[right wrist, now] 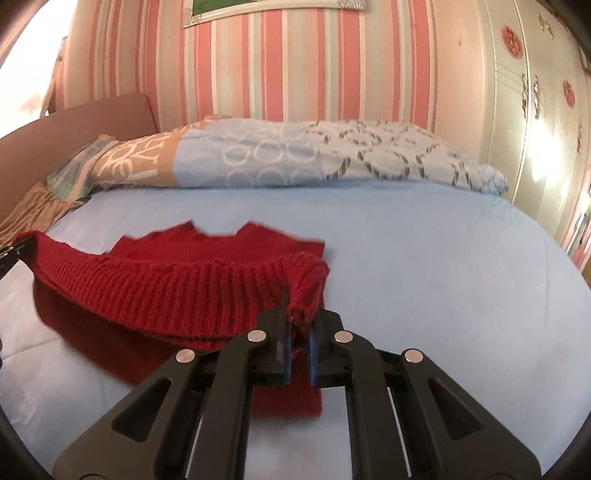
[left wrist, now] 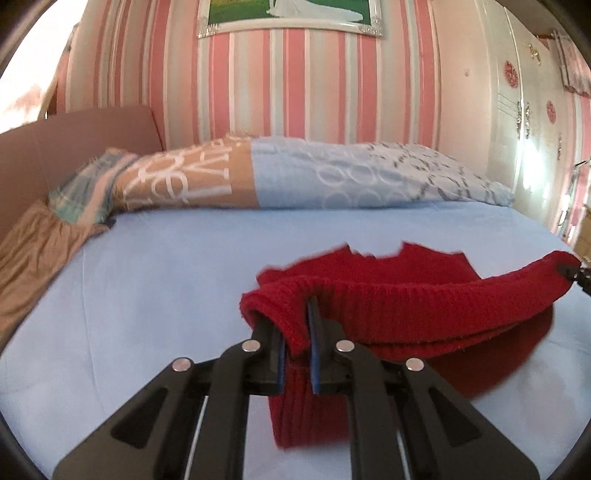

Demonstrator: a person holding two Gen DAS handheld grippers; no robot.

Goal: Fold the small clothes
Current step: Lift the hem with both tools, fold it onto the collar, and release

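Two grippers share one red knitted sweater [left wrist: 424, 306] between them, each pinching an end of its ribbed edge. In the left wrist view, the left gripper [left wrist: 297, 347] has its jaws closed on a bunched fold of the ribbing, red knit squeezed between the blue pads [left wrist: 314, 369], and more of the garment hangs below the fingers onto the bed [left wrist: 166, 280]. From there the ribbed band runs off to the right, raised off the sheet, to the tip of the right gripper [left wrist: 576, 273], seen only at the picture's rim.

The right wrist view mirrors this. The right gripper [right wrist: 299, 343] has its jaws drawn close on the other end of the band, a clump of red knit caught between them, and the band stretches left to the left gripper [right wrist: 16, 253], where only its tip shows at the rim. Below the raised band, the rest of the sweater lies flat on the pale blue sheet, its far edge blurred and jagged-looking.

The sweater sits on the near half of the bed, roughly midway between its left and right edges. Along the bed's far edge lies a rolled quilt [left wrist: 332, 173], pale blue with ring patterns and a tan section with white lettering. At the far left corner, a brown satin pillow [left wrist: 33, 254] rests against the brown headboard [left wrist: 74, 140]. Behind the bed rises a pink-and-white striped wall [left wrist: 314, 85] with a white-framed picture [left wrist: 291, 16], and a white wardrobe [right wrist: 535, 110] with red round stickers stands beyond the right edge.
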